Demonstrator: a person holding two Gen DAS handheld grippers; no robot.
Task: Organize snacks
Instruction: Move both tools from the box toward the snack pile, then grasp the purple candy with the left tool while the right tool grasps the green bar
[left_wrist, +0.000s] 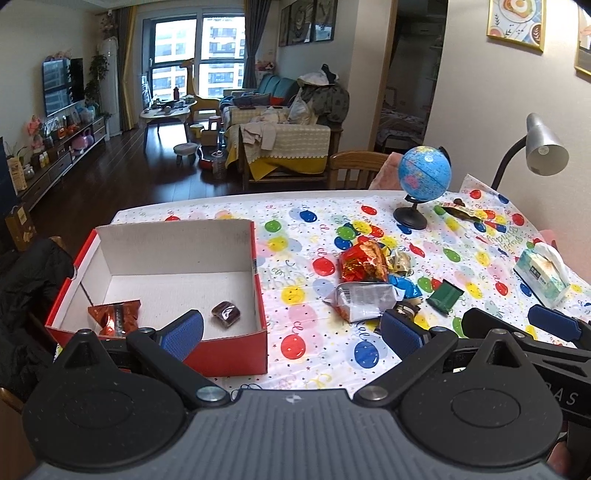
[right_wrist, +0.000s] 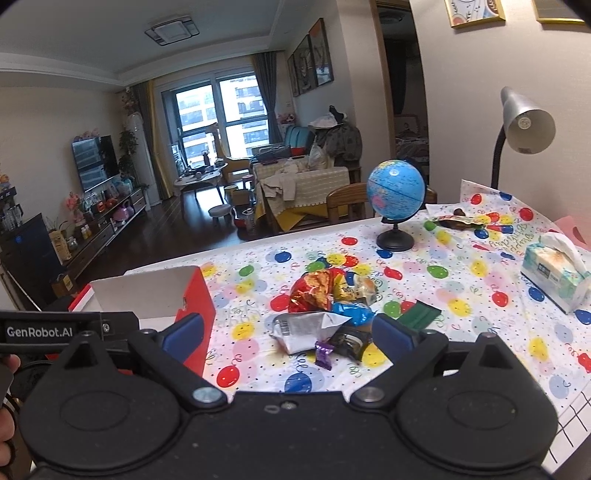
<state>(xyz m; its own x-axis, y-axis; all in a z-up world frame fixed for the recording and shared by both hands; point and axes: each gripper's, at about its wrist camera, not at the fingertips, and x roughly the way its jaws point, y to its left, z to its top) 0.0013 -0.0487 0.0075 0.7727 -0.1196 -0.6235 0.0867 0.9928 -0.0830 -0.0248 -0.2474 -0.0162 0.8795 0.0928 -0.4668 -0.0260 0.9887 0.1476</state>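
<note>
A red cardboard box (left_wrist: 236, 350) with a white inside stands at the table's left; it also shows in the right wrist view (right_wrist: 195, 314). It holds an orange-red packet (left_wrist: 116, 315) and a small dark wrapped snack (left_wrist: 226, 313). A heap of snacks lies mid-table: a red foil bag (left_wrist: 364, 260), a silver packet (left_wrist: 364, 300), a blue wrapper (left_wrist: 404, 286) and a green packet (left_wrist: 445, 296). In the right wrist view a purple candy (right_wrist: 324, 354) and a black packet (right_wrist: 349, 341) lie in front of the silver packet (right_wrist: 303, 330). My left gripper (left_wrist: 291, 332) is open and empty near the box's front corner. My right gripper (right_wrist: 288, 334) is open and empty just before the heap.
A blue globe (left_wrist: 424, 173) stands at the back right, with a dark wrapper (left_wrist: 461, 213) beside it. A tissue pack (left_wrist: 543, 273) lies at the right. A grey desk lamp (left_wrist: 543, 146) leans over the right edge. A wooden chair (left_wrist: 354, 168) stands behind the table.
</note>
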